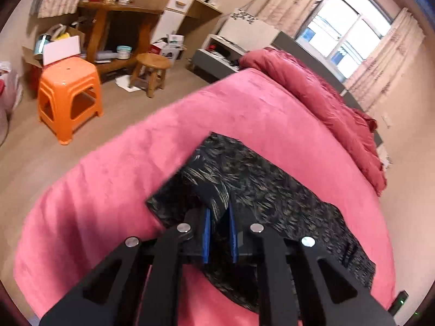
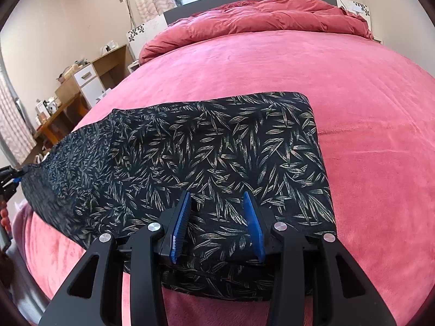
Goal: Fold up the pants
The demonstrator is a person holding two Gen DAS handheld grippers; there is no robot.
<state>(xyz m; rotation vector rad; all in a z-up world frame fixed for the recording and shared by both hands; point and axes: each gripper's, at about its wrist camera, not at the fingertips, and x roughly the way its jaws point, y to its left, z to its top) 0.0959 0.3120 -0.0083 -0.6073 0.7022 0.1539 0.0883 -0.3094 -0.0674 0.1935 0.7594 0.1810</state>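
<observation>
Black pants with a pale leaf print (image 2: 217,146) lie on the pink bed cover (image 2: 353,108), their left end lifted. My left gripper (image 1: 219,212) is shut on a raised fold of the pants (image 1: 261,184), the cloth pinched between its blue pads. It also shows at the left edge of the right wrist view (image 2: 15,178), holding that lifted end. My right gripper (image 2: 217,198) is open, its blue pads (image 2: 180,222) spread over the near edge of the pants, which lie flat here.
A crumpled red duvet (image 2: 272,16) lies along the head of the bed. Left of the bed stand an orange plastic stool (image 1: 68,95), a small wooden stool (image 1: 152,68) and a wooden desk (image 1: 119,13) with clutter. A window (image 1: 350,27) is behind the headboard.
</observation>
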